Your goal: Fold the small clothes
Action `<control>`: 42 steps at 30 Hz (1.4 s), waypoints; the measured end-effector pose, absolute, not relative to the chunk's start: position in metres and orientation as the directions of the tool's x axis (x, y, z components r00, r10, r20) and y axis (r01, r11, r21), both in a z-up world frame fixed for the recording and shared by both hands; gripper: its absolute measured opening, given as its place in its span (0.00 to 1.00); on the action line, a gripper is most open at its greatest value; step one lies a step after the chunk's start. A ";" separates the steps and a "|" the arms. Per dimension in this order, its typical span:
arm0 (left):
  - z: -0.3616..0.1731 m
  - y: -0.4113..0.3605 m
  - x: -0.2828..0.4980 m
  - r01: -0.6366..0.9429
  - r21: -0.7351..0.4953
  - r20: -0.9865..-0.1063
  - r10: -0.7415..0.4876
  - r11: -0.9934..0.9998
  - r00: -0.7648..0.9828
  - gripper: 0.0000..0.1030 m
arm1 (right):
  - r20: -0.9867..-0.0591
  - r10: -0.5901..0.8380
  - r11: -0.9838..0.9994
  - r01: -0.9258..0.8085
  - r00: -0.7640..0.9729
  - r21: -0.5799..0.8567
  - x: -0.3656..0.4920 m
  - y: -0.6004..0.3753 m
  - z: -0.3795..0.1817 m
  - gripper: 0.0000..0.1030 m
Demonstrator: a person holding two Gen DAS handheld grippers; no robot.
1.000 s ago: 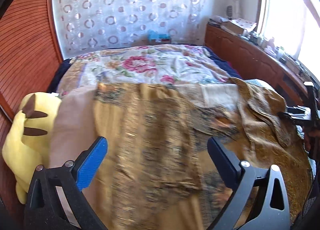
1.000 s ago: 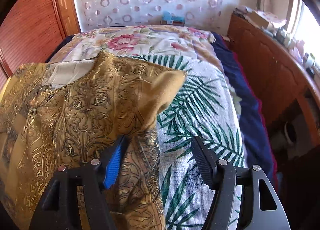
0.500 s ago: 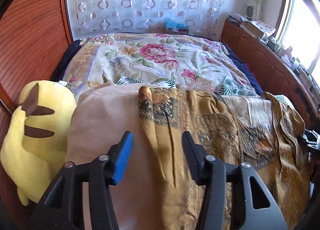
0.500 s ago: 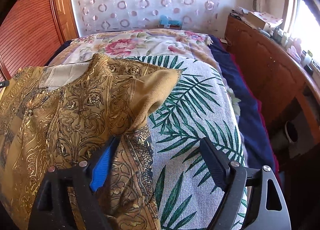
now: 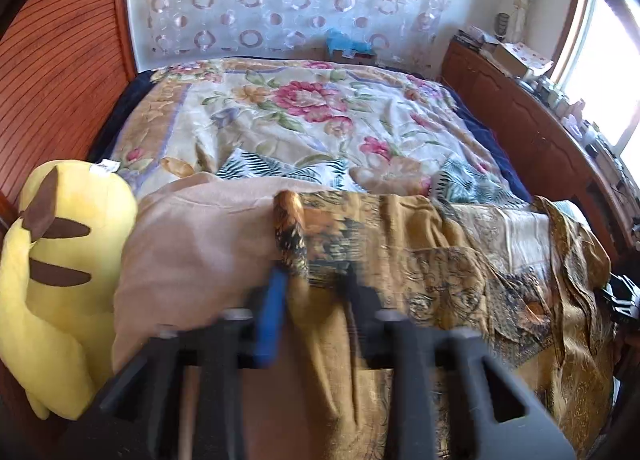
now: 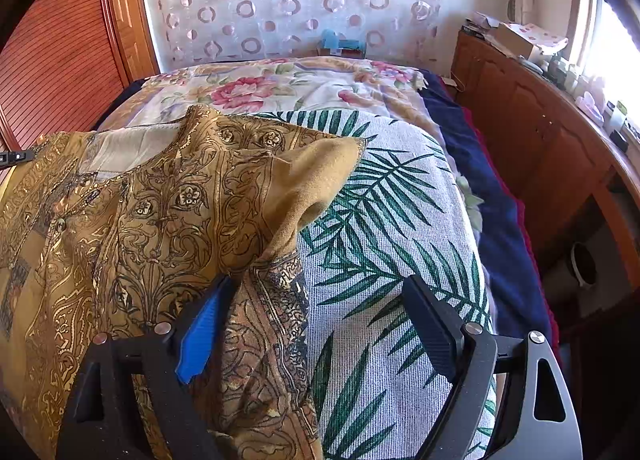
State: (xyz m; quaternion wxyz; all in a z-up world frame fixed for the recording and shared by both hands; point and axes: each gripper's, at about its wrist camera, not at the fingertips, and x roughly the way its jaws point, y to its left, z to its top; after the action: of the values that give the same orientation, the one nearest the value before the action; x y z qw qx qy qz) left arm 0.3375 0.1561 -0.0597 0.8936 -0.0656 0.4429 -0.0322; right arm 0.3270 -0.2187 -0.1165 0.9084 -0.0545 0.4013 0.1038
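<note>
A gold patterned garment [image 5: 420, 268] lies spread across the near end of the bed; it also shows in the right wrist view [image 6: 160, 212]. My left gripper [image 5: 314, 280] is blurred and nearly shut, its jaws pinching a raised fold at the garment's left edge. My right gripper [image 6: 316, 296] is open over the garment's right edge. Its blue left finger [image 6: 200, 332] rests on a sleeve; its right finger [image 6: 432, 320] is above the palm-leaf cover [image 6: 392, 220].
A yellow plush toy [image 5: 60, 260] sits at the bed's left edge beside a beige cloth [image 5: 192, 244]. A floral quilt [image 5: 304, 112] covers the far bed. A wooden cabinet [image 6: 552, 164] with clutter runs along the right. A wooden panel wall [image 5: 52, 72] stands left.
My left gripper has moved left along the garment and closed from wide open down onto a fold at its left edge. My right gripper has opened a little wider and stayed in place.
</note>
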 end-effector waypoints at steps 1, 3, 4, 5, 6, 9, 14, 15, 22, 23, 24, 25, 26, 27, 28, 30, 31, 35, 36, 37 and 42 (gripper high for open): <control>-0.059 0.156 0.338 0.000 -0.147 -0.784 -0.117 0.989 0.609 0.15 | -0.740 0.145 0.972 -0.232 0.656 -0.016 0.329 -0.219 -0.117 0.85; -0.056 0.154 0.337 0.004 -0.145 -0.778 -0.117 0.989 0.617 0.11 | -0.741 0.145 0.972 -0.233 0.656 -0.017 0.330 -0.218 -0.118 0.85; -0.055 0.154 0.337 0.004 -0.142 -0.776 -0.114 0.990 0.621 0.10 | -0.741 0.145 0.972 -0.233 0.656 -0.016 0.329 -0.218 -0.118 0.85; -0.054 0.154 0.336 0.004 -0.141 -0.774 -0.113 0.990 0.623 0.10 | -0.741 0.145 0.972 -0.233 0.656 -0.016 0.329 -0.218 -0.118 0.85; -0.053 0.154 0.336 0.004 -0.142 -0.772 -0.113 0.990 0.625 0.10 | -0.741 0.145 0.972 -0.233 0.656 -0.016 0.329 -0.218 -0.118 0.85; -0.054 0.155 0.338 -0.002 -0.136 -0.777 -0.105 0.991 0.620 0.10 | -0.741 0.144 0.972 -0.233 0.656 -0.017 0.329 -0.218 -0.117 0.85; -0.058 0.157 0.339 -0.011 -0.149 -0.782 -0.111 0.989 0.614 0.10 | -0.741 0.144 0.972 -0.233 0.656 -0.017 0.329 -0.218 -0.117 0.86; -0.058 0.156 0.339 -0.008 -0.146 -0.780 -0.110 0.989 0.616 0.10 | -0.741 0.144 0.972 -0.233 0.656 -0.017 0.329 -0.218 -0.117 0.86; -0.044 0.145 0.331 0.035 -0.159 -0.743 -0.143 0.987 0.654 0.04 | -0.741 0.142 0.972 -0.233 0.657 -0.019 0.329 -0.218 -0.118 0.86; -0.041 0.143 0.329 0.041 -0.158 -0.737 -0.145 0.987 0.660 0.04 | -0.741 0.142 0.972 -0.233 0.657 -0.019 0.329 -0.218 -0.118 0.86; -0.039 0.140 0.328 0.048 -0.155 -0.732 -0.147 0.987 0.665 0.04 | -0.741 0.142 0.972 -0.233 0.657 -0.020 0.329 -0.217 -0.118 0.86; -0.037 0.138 0.327 0.054 -0.146 -0.730 -0.145 0.988 0.668 0.04 | -0.740 0.142 0.973 -0.232 0.657 -0.019 0.329 -0.218 -0.118 0.86; -0.035 0.135 0.327 0.060 -0.138 -0.728 -0.143 0.989 0.671 0.04 | -0.740 0.142 0.973 -0.232 0.657 -0.019 0.329 -0.218 -0.118 0.86; -0.035 0.134 0.327 0.064 -0.137 -0.728 -0.145 0.988 0.670 0.04 | -0.740 0.142 0.973 -0.232 0.657 -0.020 0.329 -0.218 -0.117 0.86; -0.035 0.133 0.328 0.069 -0.139 -0.729 -0.149 0.988 0.669 0.04 | -0.740 0.141 0.973 -0.232 0.657 -0.020 0.329 -0.218 -0.117 0.86; -0.035 0.131 0.328 0.074 -0.142 -0.729 -0.155 0.987 0.667 0.04 | -0.741 0.140 0.973 -0.231 0.657 -0.021 0.330 -0.218 -0.119 0.87; -0.035 0.130 0.328 0.077 -0.148 -0.728 -0.161 0.986 0.667 0.04 | -0.741 0.140 0.973 -0.230 0.657 -0.020 0.330 -0.218 -0.119 0.87; -0.028 0.119 0.320 0.101 -0.164 -0.713 -0.189 0.981 0.675 0.04 | -0.742 0.141 0.973 -0.228 0.656 -0.016 0.330 -0.218 -0.120 0.87; -0.026 0.115 0.318 0.110 -0.159 -0.710 -0.192 0.981 0.677 0.04 | -0.745 0.144 0.973 -0.231 0.651 -0.015 0.331 -0.218 -0.120 0.87; -0.024 0.112 0.316 0.120 -0.155 -0.708 -0.195 0.981 0.679 0.04 | -0.749 0.147 0.973 -0.230 0.646 -0.007 0.332 -0.219 -0.119 0.87; -0.014 0.101 0.305 0.151 -0.159 -0.690 -0.219 0.976 0.690 0.03 | -0.736 0.186 0.976 -0.206 0.651 0.064 0.352 -0.234 -0.101 0.87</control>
State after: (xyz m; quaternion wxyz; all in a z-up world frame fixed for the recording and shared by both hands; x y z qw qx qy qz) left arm 0.3049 0.1012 -0.0139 0.9181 -0.0447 0.3808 -0.1008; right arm 0.3519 -0.2338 -0.1013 0.9084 -0.0129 0.4038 0.1079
